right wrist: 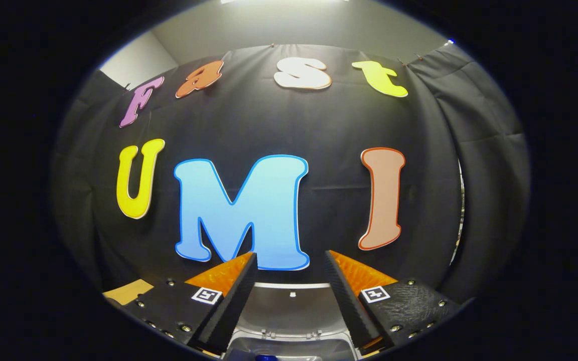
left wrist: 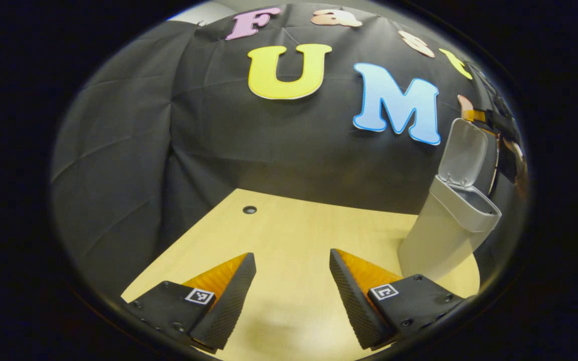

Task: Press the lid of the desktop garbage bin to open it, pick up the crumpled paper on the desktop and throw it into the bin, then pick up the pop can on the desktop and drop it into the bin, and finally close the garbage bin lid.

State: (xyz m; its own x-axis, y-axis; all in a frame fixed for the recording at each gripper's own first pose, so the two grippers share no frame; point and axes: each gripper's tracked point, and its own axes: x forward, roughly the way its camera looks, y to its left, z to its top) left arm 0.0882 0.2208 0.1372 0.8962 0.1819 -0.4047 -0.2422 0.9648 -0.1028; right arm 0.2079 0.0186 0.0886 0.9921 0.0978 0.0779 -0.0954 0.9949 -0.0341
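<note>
My left gripper (left wrist: pixel 293 258) hangs low over the table (left wrist: pixel 289 225), angled down toward its pale wood-grain top, fingers spread wide with nothing between them. The finger faces are wedge-shaped with a fine ribbed texture, and each carries a small square marker near its base.

In the left gripper view the garbage bin (left wrist: pixel 439 235) stands to the right on the table's far edge, a tall, smooth plastic body with rounded corners that widens slightly toward a collar at the top. Its lid (left wrist: pixel 464 153) is flipped up on a rear hinge, standing nearly upright, a shallow rounded-rectangle shell.

My right gripper (right wrist: pixel 290 258) is held directly above that bin, pointing toward the back wall, fingers released and apart, gripping nothing. Between them I see the raised lid's (right wrist: pixel 291 301) smooth inner face and its hinge, and below that the bin's open mouth (right wrist: pixel 289 348).

A small dark round hole (left wrist: pixel 249 209) sits in the tabletop near the wall.
</note>
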